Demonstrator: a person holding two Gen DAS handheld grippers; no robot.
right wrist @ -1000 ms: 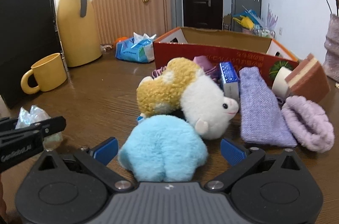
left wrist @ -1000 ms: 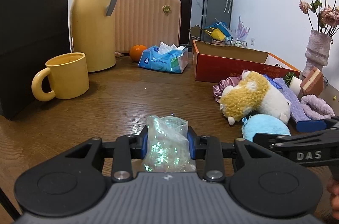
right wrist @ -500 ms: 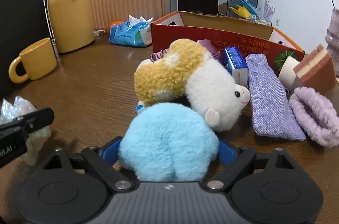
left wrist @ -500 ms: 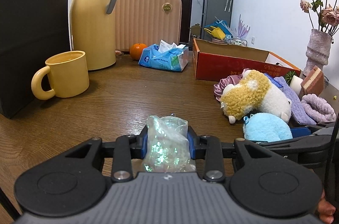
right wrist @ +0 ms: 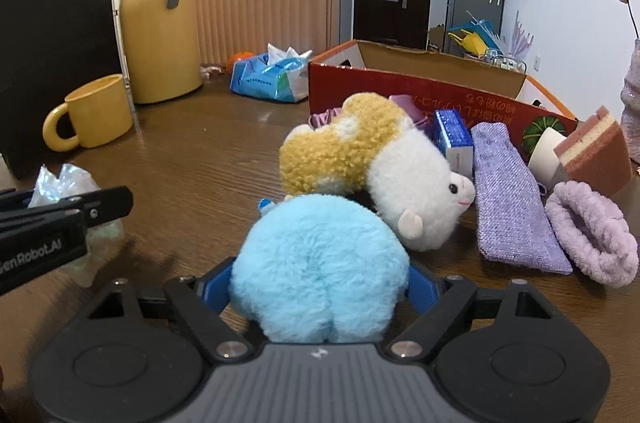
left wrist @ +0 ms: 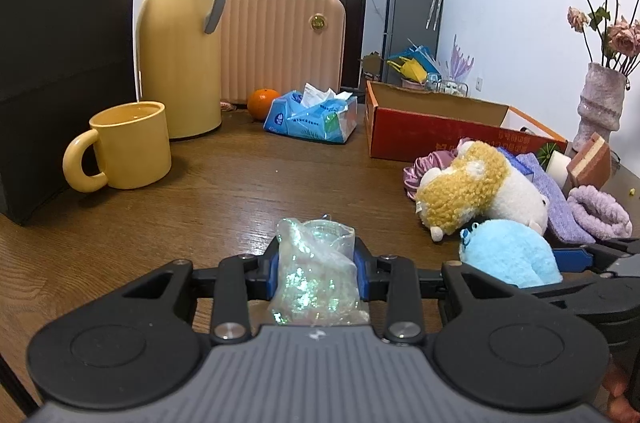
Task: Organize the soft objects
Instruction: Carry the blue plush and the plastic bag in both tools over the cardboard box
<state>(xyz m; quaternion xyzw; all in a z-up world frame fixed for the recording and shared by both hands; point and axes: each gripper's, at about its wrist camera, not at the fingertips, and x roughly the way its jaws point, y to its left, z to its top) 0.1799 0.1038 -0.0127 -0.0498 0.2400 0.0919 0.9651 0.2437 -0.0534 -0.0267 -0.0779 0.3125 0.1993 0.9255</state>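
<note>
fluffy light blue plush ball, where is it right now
The fluffy light blue plush ball sits low and central in the right wrist view, between the right gripper jaws, touching the yellow-and-white plush sheep behind it on the wooden table.

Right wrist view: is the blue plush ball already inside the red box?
No, the blue plush ball sits on the table, between the right claw's fingers.

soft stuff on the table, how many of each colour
purple: 3, pouch, fluffy band, scrunchie
blue: 1, plush, right gripper shut on it
yellow and white: 1, sheep
iridescent: 1, bag in left gripper
total: 6
</note>
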